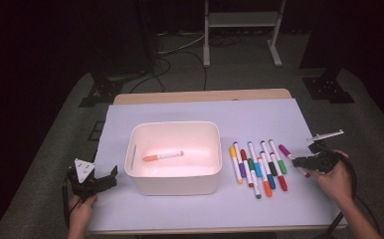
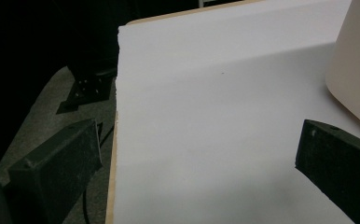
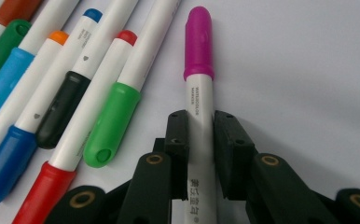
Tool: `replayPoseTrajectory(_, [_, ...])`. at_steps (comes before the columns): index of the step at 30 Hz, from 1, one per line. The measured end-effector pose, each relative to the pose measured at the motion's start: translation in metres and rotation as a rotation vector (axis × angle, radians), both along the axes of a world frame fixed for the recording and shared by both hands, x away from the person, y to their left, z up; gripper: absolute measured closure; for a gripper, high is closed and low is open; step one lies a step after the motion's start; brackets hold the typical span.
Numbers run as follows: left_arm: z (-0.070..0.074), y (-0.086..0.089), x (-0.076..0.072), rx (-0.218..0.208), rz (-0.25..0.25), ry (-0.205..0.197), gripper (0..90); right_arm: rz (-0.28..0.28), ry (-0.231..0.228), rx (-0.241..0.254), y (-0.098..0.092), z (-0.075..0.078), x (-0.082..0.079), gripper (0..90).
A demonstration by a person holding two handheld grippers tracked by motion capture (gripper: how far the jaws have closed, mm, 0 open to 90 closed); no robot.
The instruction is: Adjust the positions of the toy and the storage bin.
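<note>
My right gripper [image 3: 200,140] has its jaws pinched on the white barrel of the magenta-capped marker [image 3: 198,60], centre of the right gripper view, at the right end of the marker row [image 1: 259,167] in the high view. The grip sits well behind the cap, so I judge the pen could pivot or slide out as I lift, and a swing could knock the green-capped marker [image 3: 110,123] just beside it. My left gripper [image 1: 93,181] idles wide open at lower left, beside the white bin [image 1: 172,185] holding an orange-capped marker [image 1: 163,156].
</note>
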State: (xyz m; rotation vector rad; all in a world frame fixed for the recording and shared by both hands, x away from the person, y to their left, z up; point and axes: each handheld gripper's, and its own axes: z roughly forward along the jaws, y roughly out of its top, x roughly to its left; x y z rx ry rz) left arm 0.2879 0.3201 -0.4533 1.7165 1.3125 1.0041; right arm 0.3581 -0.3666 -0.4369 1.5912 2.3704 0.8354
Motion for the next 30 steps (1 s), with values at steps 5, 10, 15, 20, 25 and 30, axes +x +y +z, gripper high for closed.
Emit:
replayPoseTrajectory(5, [0.0,0.0,0.0,-0.004,0.003,0.001,0.0,0.018,0.02,0.061,-0.002,0.004,-0.003,75.7])
replayPoseTrajectory(10, [0.0,-0.001,0.0,0.0,0.0,-0.001,0.0,0.066,0.02,0.157,0.003,0.019,-0.009,75.7])
replayPoseTrajectory(15, [0.0,0.0,0.0,-0.002,0.002,0.0,0.0,0.137,0.0,0.221,0.017,0.043,-0.015,75.7])
replayPoseTrajectory(20, [0.0,0.0,0.0,-0.001,0.001,-0.001,0.0,0.213,-0.016,0.285,0.033,0.066,-0.019,75.7])
replayPoseTrajectory(25, [0.0,0.0,0.0,-0.001,-0.001,0.001,0.0,0.279,-0.025,0.311,0.051,0.086,-0.02,75.7])
replayPoseTrajectory(30, [0.0,0.0,0.0,0.001,-0.005,0.0,0.0,0.345,-0.047,0.312,0.073,0.106,-0.021,75.7])
